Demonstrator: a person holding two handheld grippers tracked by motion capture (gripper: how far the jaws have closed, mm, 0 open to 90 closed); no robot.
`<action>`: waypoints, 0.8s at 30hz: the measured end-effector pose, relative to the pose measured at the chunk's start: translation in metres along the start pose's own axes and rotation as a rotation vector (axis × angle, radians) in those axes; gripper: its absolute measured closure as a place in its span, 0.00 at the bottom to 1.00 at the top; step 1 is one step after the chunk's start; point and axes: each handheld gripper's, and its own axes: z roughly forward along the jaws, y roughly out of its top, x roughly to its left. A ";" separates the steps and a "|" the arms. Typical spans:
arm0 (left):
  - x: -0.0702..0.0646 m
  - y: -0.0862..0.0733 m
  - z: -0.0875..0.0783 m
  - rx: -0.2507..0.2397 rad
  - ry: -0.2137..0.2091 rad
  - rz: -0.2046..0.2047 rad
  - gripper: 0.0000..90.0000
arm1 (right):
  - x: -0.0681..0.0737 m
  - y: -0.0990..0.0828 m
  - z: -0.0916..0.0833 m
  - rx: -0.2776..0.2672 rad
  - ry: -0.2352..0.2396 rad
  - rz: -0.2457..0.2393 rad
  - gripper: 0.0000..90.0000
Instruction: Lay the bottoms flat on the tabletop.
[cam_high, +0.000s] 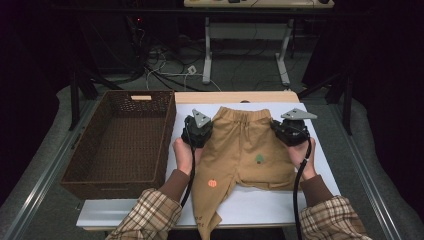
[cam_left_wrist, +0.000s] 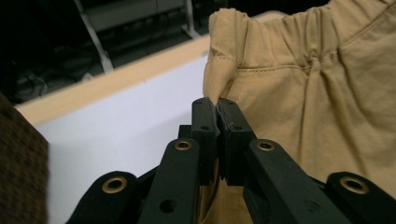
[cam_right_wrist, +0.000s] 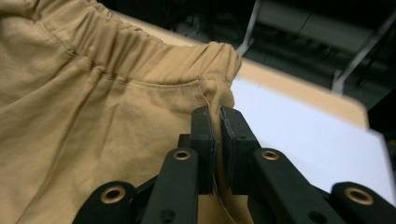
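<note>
Plaid sleeves (cam_high: 150, 215) cut off at the bottom edge. Left tool (cam_left_wrist: 217, 109) clenched on the trousers' (cam_high: 245, 150) waistband corner; right tool (cam_right_wrist: 215, 116) clenched on the opposite corner. Trousers lie on the desk (cam_high: 125, 212), one leg overhanging the near edge, hem unseen. Basket (cam_high: 75, 170) left.

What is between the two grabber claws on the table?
The tan trousers lie between the left gripper and the right gripper; each is clamped on a waistband side. The high view shows it.

High view looks down on the table (cam_high: 310, 200); both gripper views closely face the trousers' (cam_high: 245, 150) waistband.
</note>
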 end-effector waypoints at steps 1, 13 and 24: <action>0.000 -0.005 0.002 0.006 -0.005 -0.009 0.96 | 0.000 -0.005 0.004 0.019 0.004 0.000 0.94; -0.001 -0.037 0.010 0.087 -0.001 -0.030 0.95 | 0.011 -0.033 0.013 0.127 0.031 -0.005 0.94; 0.040 0.106 0.009 -0.028 0.263 -0.080 0.66 | -0.013 0.111 0.035 0.015 -0.208 -0.038 0.66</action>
